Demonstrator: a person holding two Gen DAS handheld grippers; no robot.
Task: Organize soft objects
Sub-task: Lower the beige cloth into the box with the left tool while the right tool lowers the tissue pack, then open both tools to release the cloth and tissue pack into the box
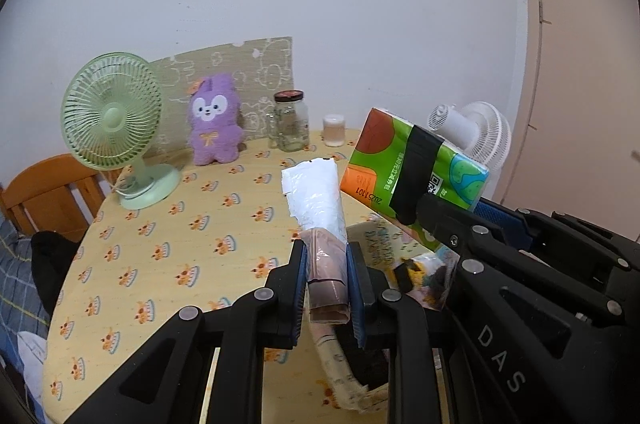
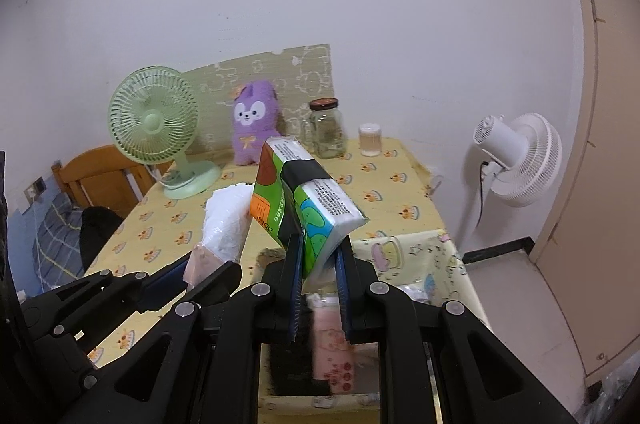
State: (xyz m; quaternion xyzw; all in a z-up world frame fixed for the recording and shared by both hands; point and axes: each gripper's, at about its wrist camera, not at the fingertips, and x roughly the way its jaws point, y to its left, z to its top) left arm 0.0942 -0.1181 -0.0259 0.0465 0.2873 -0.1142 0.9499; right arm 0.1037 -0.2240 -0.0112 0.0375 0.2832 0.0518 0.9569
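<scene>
A white-and-pink soft packet (image 1: pixel 320 224) is gripped in the closed jaws of the left gripper (image 1: pixel 326 284); a green tissue pack (image 2: pixel 304 199) is clamped by the right gripper (image 2: pixel 318 288). Both are held above a fabric storage box (image 2: pixel 420 256) on the bench (image 1: pixel 160 244). Slippage may be caused by the shallow end-grip on each compressible pack. A patterned yellow cloth, a green fan (image 1: pixel 112 115), a purple plush (image 1: pixel 214 119) and a white wall are shown.

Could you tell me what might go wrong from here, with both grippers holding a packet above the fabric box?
The right gripper grips the tissue pack only by its lower end, so the tilted pack could slip out. The left gripper pinches the soft white-and-pink packet low down; it might sag. Either could miss the fabric box.
</scene>
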